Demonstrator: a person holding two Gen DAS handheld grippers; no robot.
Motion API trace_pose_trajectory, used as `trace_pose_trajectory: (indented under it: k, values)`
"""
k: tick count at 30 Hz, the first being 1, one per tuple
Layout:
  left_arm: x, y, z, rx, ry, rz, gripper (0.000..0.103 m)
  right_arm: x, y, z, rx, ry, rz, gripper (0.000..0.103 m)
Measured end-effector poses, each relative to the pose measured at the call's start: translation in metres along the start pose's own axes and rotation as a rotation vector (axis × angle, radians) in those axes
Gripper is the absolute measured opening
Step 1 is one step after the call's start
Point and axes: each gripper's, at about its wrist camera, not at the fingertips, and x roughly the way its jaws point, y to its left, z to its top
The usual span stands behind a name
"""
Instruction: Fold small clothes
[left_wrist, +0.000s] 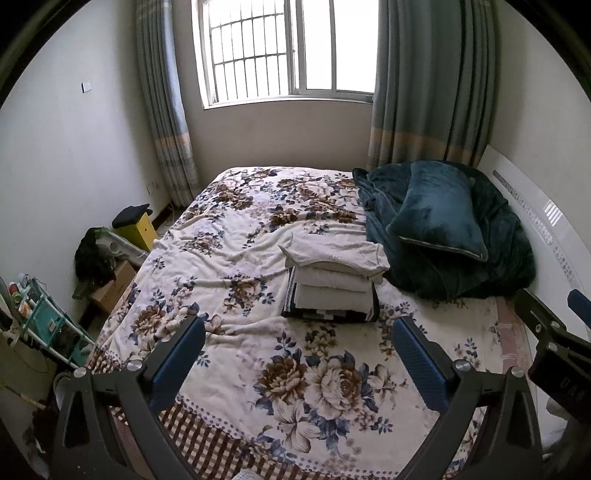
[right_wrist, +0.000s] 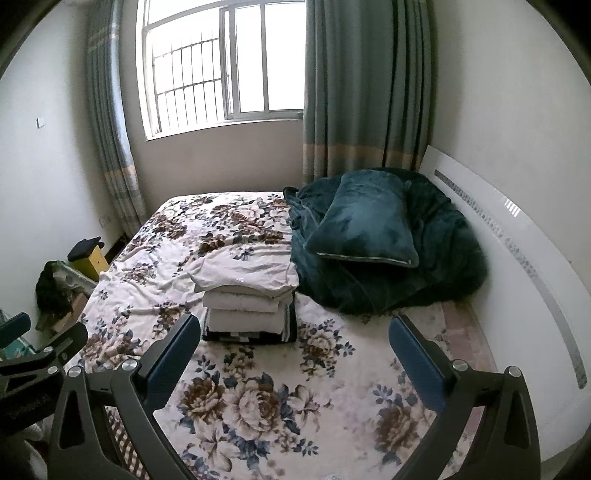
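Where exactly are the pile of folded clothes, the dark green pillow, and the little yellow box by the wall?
Clothes pile (left_wrist: 330, 284): left wrist view, front of the white folded layers.
Pillow (left_wrist: 437, 210): left wrist view, middle of its plush face.
Yellow box (left_wrist: 138, 230): left wrist view, its front side.

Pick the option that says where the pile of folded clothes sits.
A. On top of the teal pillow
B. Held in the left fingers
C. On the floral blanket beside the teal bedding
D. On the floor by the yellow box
C: the pile of folded clothes rests on the floral blanket, just left of the teal bedding; both grippers are open and empty.
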Motion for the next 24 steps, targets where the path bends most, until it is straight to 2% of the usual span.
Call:
trace_pose_trajectory:
  k: [18, 24]
  values:
    - [-0.005, 0.001, 0.009, -0.01, -0.012, 0.009, 0.103, -0.005, 0.003, -0.001, 0.004, -0.008, 0.002, 0.103]
    - [-0.01, 0.001, 0.013, -0.014, -0.02, 0.017, 0.103, -0.008, 0.004, 0.008, 0.003, -0.017, 0.009, 0.103]
